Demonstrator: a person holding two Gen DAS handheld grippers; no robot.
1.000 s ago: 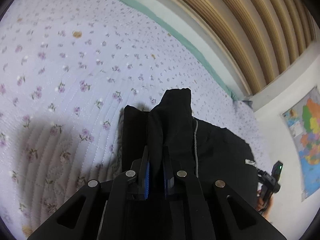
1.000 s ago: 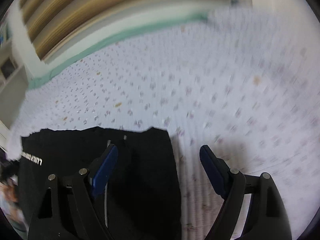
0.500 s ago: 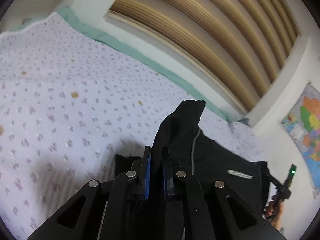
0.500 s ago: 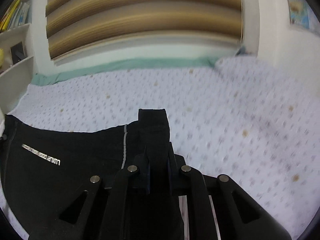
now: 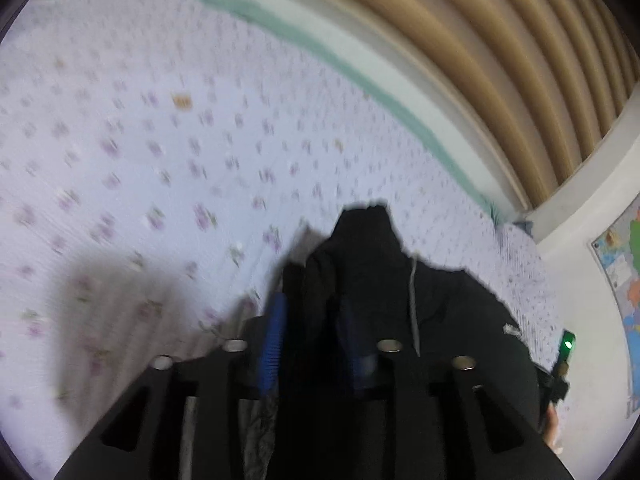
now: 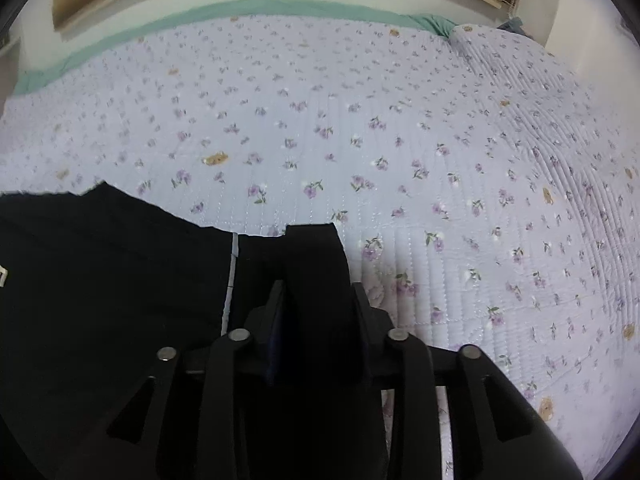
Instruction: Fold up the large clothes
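My left tongs (image 5: 310, 332) and right tongs (image 6: 318, 300) both pinch the black hoodie (image 6: 100, 280) above the bed (image 6: 400, 120). I should lay it down flat and even.

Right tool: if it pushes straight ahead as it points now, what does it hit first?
The right tool already has the black garment between its fingers. Beyond that fold, probably the floral quilt; depth is unclear.
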